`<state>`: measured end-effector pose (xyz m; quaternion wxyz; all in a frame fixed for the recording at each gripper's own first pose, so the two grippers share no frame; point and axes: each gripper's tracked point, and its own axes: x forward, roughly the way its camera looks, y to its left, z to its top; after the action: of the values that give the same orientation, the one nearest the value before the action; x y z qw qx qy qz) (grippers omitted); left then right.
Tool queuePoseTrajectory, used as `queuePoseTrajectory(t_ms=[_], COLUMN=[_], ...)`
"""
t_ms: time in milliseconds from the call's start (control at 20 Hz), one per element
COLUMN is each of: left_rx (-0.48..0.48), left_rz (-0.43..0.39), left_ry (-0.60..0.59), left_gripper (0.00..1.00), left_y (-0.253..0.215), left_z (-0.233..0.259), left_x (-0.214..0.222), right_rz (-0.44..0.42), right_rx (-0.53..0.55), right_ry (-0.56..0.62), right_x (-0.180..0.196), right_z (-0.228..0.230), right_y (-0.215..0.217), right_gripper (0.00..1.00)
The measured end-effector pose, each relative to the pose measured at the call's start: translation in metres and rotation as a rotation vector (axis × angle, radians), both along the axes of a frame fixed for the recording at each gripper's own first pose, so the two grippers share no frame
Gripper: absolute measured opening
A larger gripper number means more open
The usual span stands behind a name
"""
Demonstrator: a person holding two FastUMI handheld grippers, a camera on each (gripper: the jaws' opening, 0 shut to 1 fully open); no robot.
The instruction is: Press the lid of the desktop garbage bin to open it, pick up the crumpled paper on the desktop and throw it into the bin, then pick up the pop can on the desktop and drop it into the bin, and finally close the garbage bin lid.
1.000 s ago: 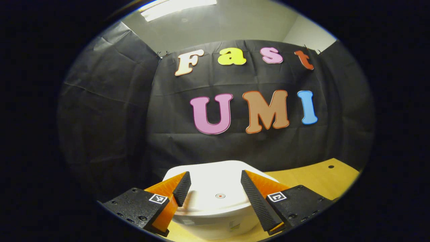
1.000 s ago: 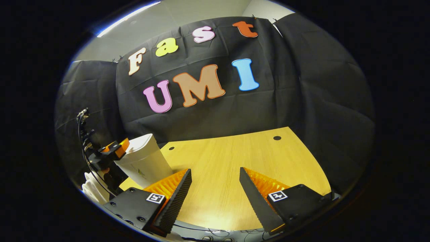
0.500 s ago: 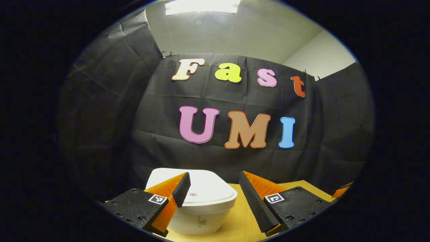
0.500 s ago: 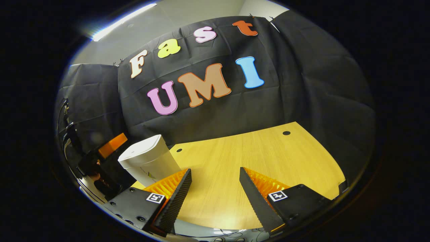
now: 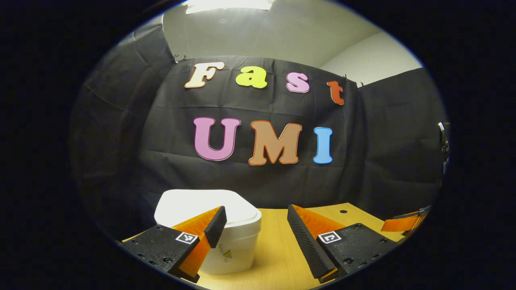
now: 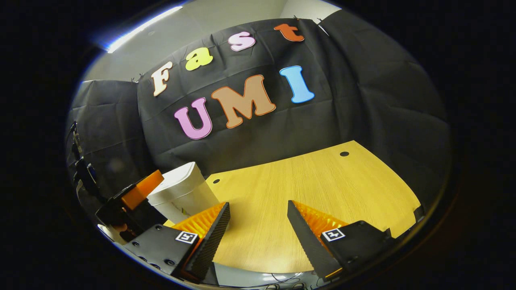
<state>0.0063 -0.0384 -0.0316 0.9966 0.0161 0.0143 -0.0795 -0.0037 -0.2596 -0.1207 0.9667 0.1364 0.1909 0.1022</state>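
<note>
The white desktop bin (image 5: 225,241) stands on the wooden table with its lid (image 5: 193,203) down flat. My left gripper (image 5: 256,225) is open and empty; it hangs a little back from the bin, whose right edge sits behind the left finger. In the right gripper view the bin (image 6: 183,195) is at the left, and the left gripper (image 6: 135,193) is just beside it, near lid height. My right gripper (image 6: 258,223) is open over the table's near edge with nothing between its fingers. A finger of the right gripper (image 5: 403,222) shows at the far right of the left gripper view.
The yellow wooden table (image 6: 306,189) spreads out to the right of the bin, with two small round holes (image 6: 344,154) near its back edge. Black cloth walls close in behind and at both sides. Cables (image 6: 278,278) lie below the table's front edge.
My left gripper has drawn back from above the bin lid and swung right, so the bin now sits lower left and farther off. The right gripper has barely moved.
</note>
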Motion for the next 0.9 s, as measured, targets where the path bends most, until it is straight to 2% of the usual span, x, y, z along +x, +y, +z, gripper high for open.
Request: queuePoseTrajectory(t_ms=[200, 900], left_rx=[-0.001, 0.018], left_rz=[-0.047, -0.099], left_ry=[0.017, 0.034], left_gripper=[0.92, 0.92], left_y=[-0.008, -0.002], left_z=[-0.003, -0.002], left_x=[0.003, -0.002], right_rz=[-0.030, -0.060], right_rx=[0.014, 0.015], right_ry=[0.001, 0.027], right_x=[-0.004, -0.023], right_z=[0.001, -0.005], right_y=[-0.002, 0.011], right_gripper=[0.96, 0.96])
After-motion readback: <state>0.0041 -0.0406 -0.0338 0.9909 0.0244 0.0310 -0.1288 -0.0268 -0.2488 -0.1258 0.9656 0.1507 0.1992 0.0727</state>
